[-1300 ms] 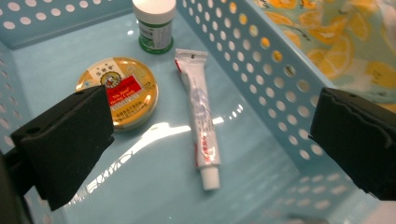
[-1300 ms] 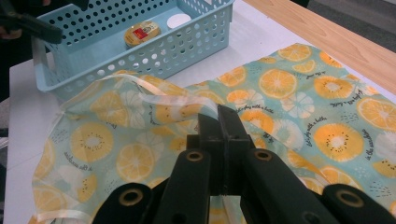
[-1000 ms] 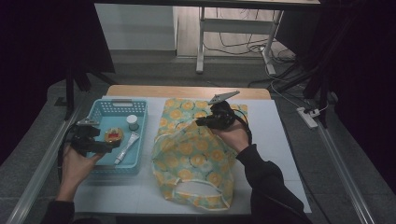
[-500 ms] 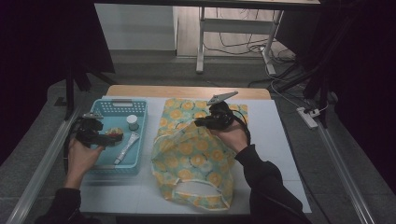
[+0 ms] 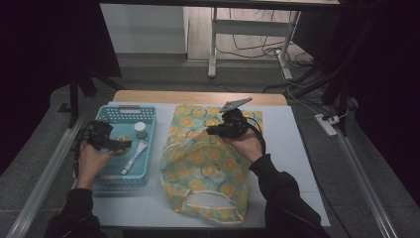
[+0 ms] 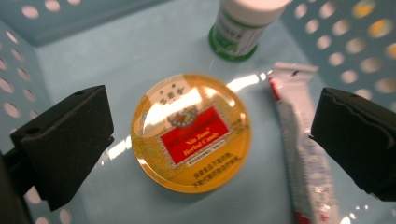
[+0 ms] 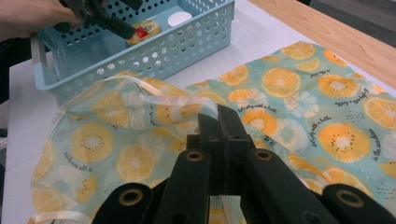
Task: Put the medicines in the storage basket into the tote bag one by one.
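**Readable print on my screens**

On the round yellow tin [image 6: 191, 137] I can read "Nin Jiom" and "Herbal Candy" in its red panel, with Chinese characters above and below too small for me to make out. The green-labelled bottle [image 6: 243, 28] carries print I can't read. The orange-patterned bag [image 7: 299, 102] has script beside the slices, blurred beyond reading.

A round yellow tin [image 6: 191, 138] with a red label lies flat, lid up, on the floor of the blue basket [image 5: 111, 174]. The orange-print bag [image 5: 205, 168] lies spread on the bench, its edge lifted.
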{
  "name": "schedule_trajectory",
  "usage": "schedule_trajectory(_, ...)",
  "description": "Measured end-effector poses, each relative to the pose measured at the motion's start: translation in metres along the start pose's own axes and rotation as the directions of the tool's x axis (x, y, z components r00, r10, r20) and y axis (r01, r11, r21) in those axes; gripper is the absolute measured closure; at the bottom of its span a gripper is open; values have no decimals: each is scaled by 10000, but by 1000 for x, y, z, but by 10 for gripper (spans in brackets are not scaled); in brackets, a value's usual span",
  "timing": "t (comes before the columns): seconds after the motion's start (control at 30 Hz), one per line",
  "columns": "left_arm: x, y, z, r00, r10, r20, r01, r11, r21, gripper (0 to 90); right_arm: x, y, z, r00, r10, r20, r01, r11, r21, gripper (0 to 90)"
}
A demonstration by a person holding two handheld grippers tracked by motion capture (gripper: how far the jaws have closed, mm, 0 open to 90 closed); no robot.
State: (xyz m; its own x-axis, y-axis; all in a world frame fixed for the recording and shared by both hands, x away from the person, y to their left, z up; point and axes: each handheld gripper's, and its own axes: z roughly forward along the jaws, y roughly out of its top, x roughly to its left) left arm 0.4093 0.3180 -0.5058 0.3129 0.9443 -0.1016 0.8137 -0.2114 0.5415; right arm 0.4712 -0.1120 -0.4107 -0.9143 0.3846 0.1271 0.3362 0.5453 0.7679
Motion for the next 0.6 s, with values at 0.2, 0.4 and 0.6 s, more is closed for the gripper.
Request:
schedule_trajectory(0.2,3,5,8,9997,-219,71,213,9975,675,0,0,0,-1,10000,-19,5,19,10000,-26,900)
schedule_trajectory(0.4,0,8,16,9997,-207,-138,223,9910,1323,0,0,-1,-2,10000,-20,5,20,10000,0,900)
schedule_trajectory(0.6,0,9,18,9993,-174,-320,226,9852,1697,86,1,-2,-1,10000,-15,-20,15,10000,17,900)
